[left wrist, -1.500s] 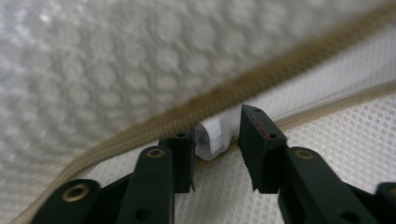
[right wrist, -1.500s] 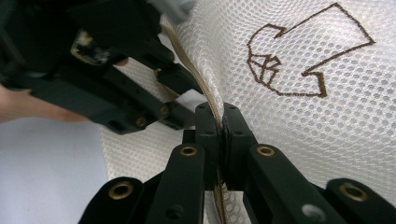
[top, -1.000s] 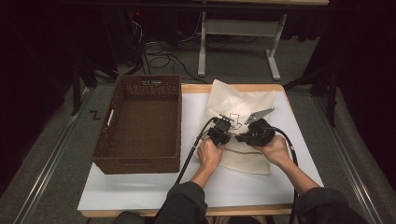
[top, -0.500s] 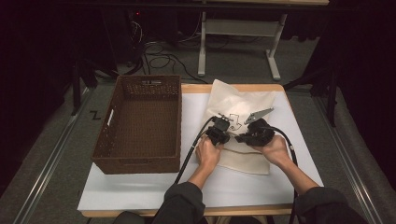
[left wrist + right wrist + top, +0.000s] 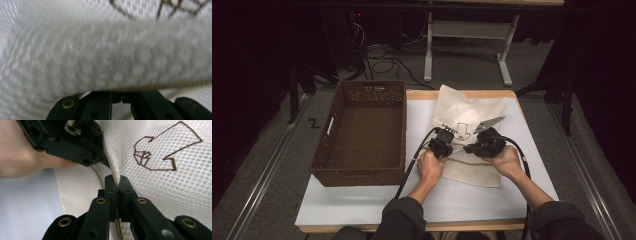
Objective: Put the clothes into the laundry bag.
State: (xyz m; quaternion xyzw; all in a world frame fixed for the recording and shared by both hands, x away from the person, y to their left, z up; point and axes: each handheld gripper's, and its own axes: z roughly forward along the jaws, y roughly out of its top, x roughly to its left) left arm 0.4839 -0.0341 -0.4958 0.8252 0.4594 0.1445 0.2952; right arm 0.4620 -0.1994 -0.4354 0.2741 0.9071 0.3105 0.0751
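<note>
Pinching the zip edge of the white mesh bag (image 5: 160,182), the right gripper (image 5: 116,185) is pressed tight on it; the left gripper (image 5: 117,96) has just opened a bit and closed on the same edge again, so both hold the bag now. It lies near the far right corner of the table (image 5: 362,210), beside the brown basket (image 5: 362,135); it has a brown stitched drawing (image 5: 160,155) but no words to read.

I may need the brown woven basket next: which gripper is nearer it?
Left. The left gripper is just right of the brown woven basket; the right gripper sits farther right on the white mesh bag.
</note>
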